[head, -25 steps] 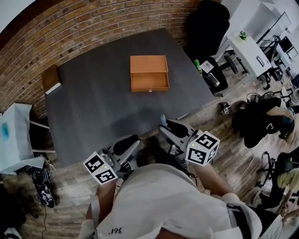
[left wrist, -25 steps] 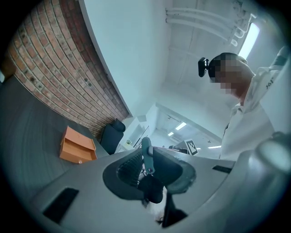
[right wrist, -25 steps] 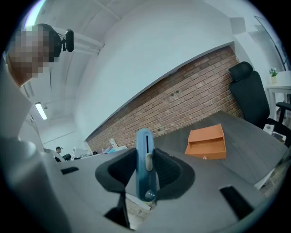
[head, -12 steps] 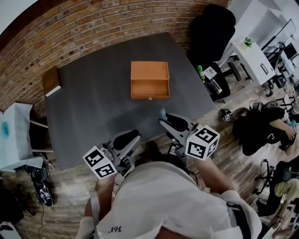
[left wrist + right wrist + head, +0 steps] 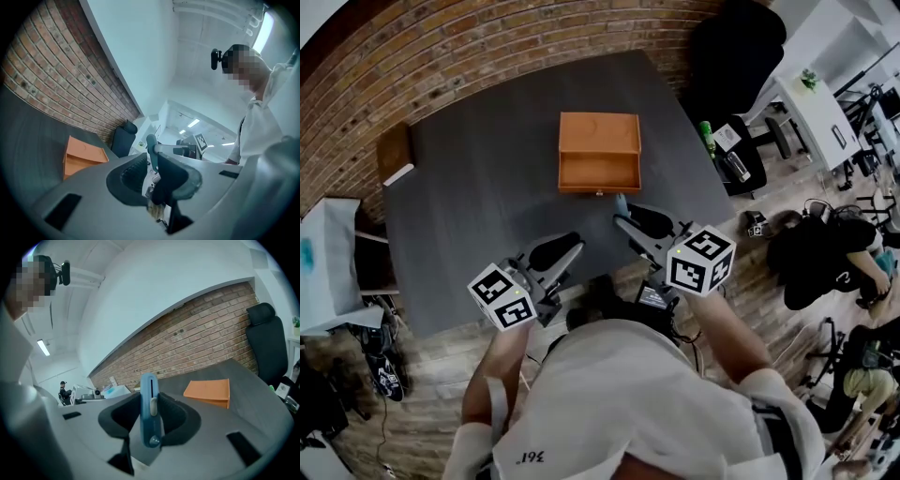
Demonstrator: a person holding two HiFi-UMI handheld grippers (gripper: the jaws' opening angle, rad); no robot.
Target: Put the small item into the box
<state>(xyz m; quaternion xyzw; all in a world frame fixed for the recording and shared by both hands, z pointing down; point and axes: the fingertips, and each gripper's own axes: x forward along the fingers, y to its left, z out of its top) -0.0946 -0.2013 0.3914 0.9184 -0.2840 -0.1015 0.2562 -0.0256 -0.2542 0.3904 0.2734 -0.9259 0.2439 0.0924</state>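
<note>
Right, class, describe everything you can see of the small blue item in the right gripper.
The blue item is slim and flat and looks like plastic. A long narrow slot runs down its face, with a pale slider button partway along and a round stud near the lower end. It stands upright, clamped between the dark pads of the right gripper, its rounded tip above them. It is held over the table's near edge, short of the open orange box, and only the pads touch it.

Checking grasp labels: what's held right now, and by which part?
Right gripper clamps the blue utility knife by its lower half; the upper end sticks out past the jaws. Left gripper holds nothing.
</note>
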